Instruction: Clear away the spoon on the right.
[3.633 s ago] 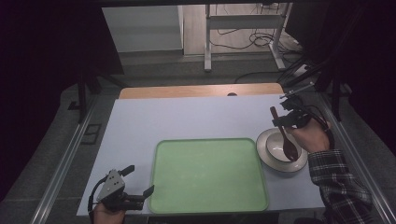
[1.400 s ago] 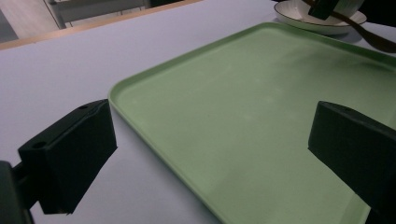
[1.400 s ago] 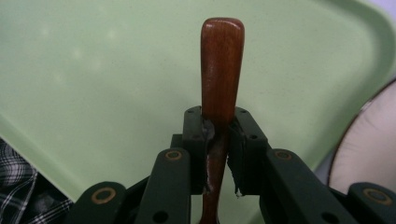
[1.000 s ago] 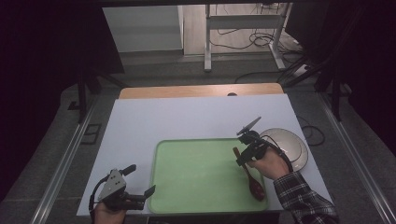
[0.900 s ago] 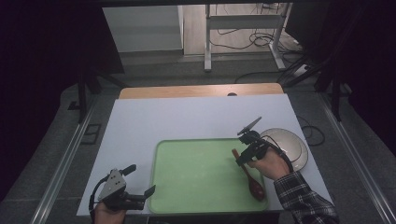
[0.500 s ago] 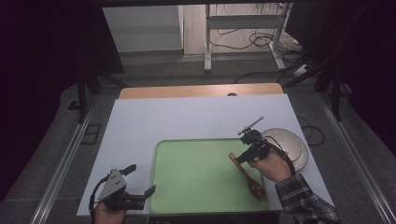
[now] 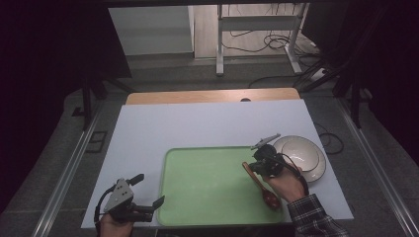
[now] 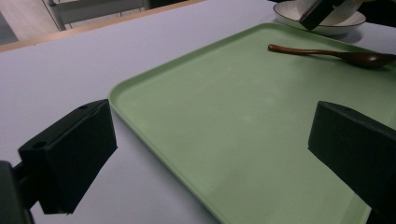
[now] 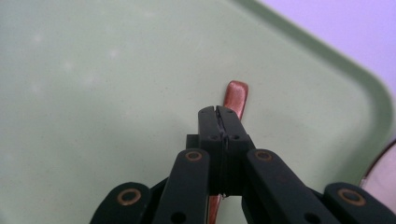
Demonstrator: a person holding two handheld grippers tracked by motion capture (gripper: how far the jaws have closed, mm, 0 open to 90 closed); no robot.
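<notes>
The step in hand is judged to be the laying of the dark brown wooden spoon (image 7: pixel 260 185) on the pale green rectangular plastic tray (image 7: pixel 212 182). The spoon is seen lying flat in the right part of the tray, its bowl end toward the person and its handle end pointing away. It is well apart from the white round ceramic bowl (image 7: pixel 301 155), which stands on the light grey worktop (image 7: pixel 197 123) just beside the tray's right rim.

The right claw (image 7: pixel 253 167) is held over the handle end of the spoon. In the right gripper view its jaws are pressed flat together, and the reddish handle (image 9: pixel 236 95) is seen passing beneath them rather than between them. The jaws have just been closing, and nothing is gripped by them. In the left gripper view the spoon (image 8: pixel 327 52) is shown resting free on the tray (image 8: pixel 243 121), so the placing is judged complete.

The left claw (image 7: pixel 148 190) is held wide and empty at the tray's near left corner, one jaw outside the rim and one over the green surface.

For the next move, the right claw would probably need to be lifted clear of the handle without the spoon being nudged. If the bowl is to be taken next, the jaws would have to be spread before its thin rim is approached, and the rim pinched firmly, since glazed ceramic may slip.
</notes>
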